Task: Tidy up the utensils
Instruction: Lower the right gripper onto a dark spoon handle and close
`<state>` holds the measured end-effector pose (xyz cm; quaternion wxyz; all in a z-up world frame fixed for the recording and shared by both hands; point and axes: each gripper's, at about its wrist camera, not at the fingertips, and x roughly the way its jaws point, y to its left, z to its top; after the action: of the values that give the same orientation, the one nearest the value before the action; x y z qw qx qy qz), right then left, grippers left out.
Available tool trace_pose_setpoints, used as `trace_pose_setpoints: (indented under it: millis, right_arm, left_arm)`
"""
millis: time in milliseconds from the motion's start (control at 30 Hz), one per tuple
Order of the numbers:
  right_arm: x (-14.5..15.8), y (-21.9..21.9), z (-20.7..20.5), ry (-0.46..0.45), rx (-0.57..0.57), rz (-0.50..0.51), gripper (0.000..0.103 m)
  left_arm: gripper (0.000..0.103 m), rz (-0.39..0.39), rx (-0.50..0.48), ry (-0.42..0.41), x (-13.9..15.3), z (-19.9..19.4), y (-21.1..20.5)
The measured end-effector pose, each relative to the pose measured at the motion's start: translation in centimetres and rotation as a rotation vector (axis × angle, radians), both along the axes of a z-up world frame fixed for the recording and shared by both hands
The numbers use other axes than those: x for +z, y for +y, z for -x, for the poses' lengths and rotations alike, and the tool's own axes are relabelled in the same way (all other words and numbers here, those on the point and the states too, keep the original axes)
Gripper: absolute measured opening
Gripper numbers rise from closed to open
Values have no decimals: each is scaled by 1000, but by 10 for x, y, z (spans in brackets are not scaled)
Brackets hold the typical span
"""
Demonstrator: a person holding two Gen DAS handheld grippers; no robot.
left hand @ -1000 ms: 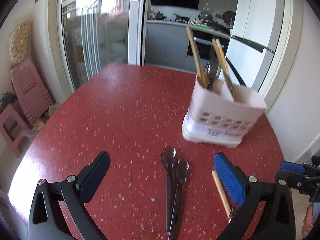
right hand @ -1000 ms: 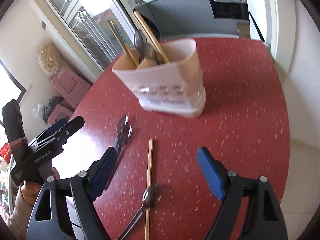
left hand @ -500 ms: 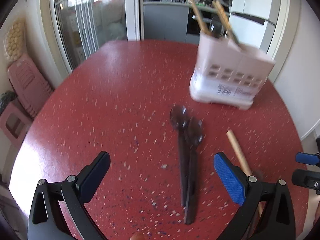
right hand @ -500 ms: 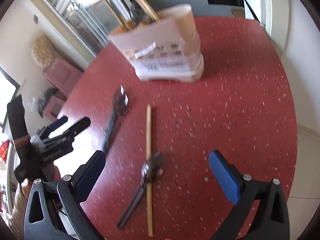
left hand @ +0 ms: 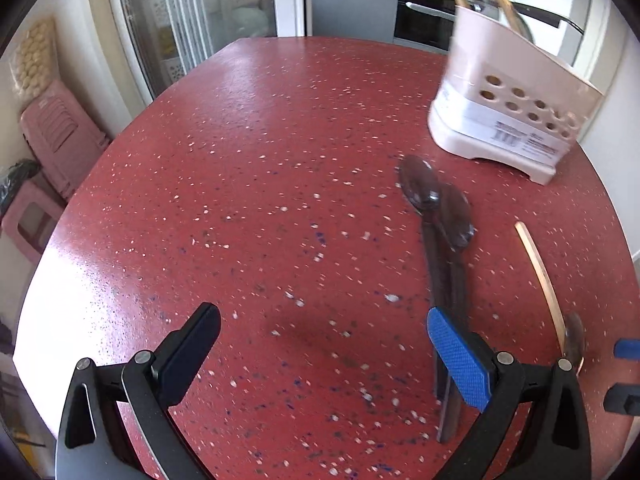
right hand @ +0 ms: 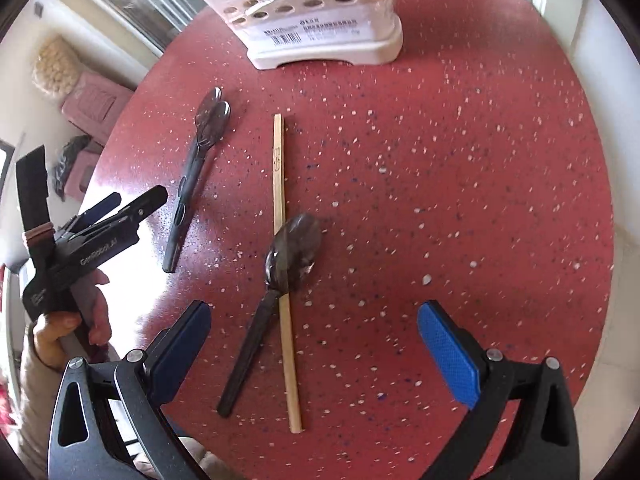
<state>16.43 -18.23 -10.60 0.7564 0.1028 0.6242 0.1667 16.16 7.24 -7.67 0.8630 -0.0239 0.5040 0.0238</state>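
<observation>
Two dark spoons [left hand: 440, 220] lie side by side on the red table, also in the right wrist view [right hand: 196, 164]. A third dark spoon [right hand: 294, 246] lies across a wooden chopstick [right hand: 280, 216]. The pale utensil holder [left hand: 508, 120] stands at the far right with chopsticks and a spoon in it, and shows in the right wrist view [right hand: 320, 20]. My left gripper [left hand: 324, 356] is open and empty, left of the two spoons. My right gripper [right hand: 314, 344] is open and empty, above the third spoon's handle and the chopstick.
The red speckled table [left hand: 260, 160] is round, with edges near on the left and right. Pink stools [left hand: 52, 144] stand on the floor to the left. A glass door and kitchen counter are behind the table.
Both grippers have dropped lower and tilted down toward the table. The holder has slid up and right in the views. The utensils on the table have not moved.
</observation>
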Motion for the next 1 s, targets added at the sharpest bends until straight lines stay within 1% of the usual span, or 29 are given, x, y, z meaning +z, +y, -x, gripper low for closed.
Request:
trace_pose_setpoints:
  millis: [33, 67, 100, 133, 167, 200, 333, 400, 467, 633, 733, 800, 867, 900, 1000]
  right_arm:
    - [-2, 0, -1, 14, -8, -13, 100]
    - [-3, 0, -3, 29, -16, -24, 97]
    - [-5, 1, -4, 42, -21, -25, 90]
    - [-5, 3, -4, 48, -23, -20, 85]
    - [-6, 6, -4, 55, -19, -5, 78]
    - [-6, 10, -3, 60, -9, 8, 72]
    - [-9, 30, 1, 81, 29, 30, 60]
    - [-9, 37, 4, 89, 29, 43, 47]
    - [-7, 42, 6, 95, 22, 43, 40]
    - [0, 53, 13, 93, 40, 30, 37]
    - [-9, 60, 17, 157, 41, -2, 37]
    - [-16, 64, 17, 178, 29, 14, 37]
    - [-16, 66, 18, 153, 25, 37, 34]
    - [-14, 68, 18, 132, 22, 60, 34]
    - [-14, 74, 13, 109, 21, 93, 34]
  left_arm:
    - [103, 10, 2, 4, -1, -3, 2]
    - [103, 23, 3, 10, -3, -5, 4]
    - [103, 32, 3, 18, -4, -8, 5]
    - [103, 34, 4, 24, -6, -11, 5]
    - [103, 32, 2, 27, -7, -14, 5]
    - [103, 29, 0, 30, -8, -17, 4]
    - [103, 24, -12, 35, -13, -22, 1]
    - [103, 18, -17, 34, -13, -24, 0]
    - [103, 14, -18, 29, -13, -26, 0]
    - [103, 24, -12, 22, -12, -25, 4]
    - [103, 26, -10, 24, -13, -25, 6]
    - [103, 28, -14, 24, -14, -25, 5]
    - [103, 31, -16, 23, -13, -23, 4]
    - [103, 31, -18, 23, -13, -22, 4]
    - [103, 26, -20, 23, -14, -23, 2]
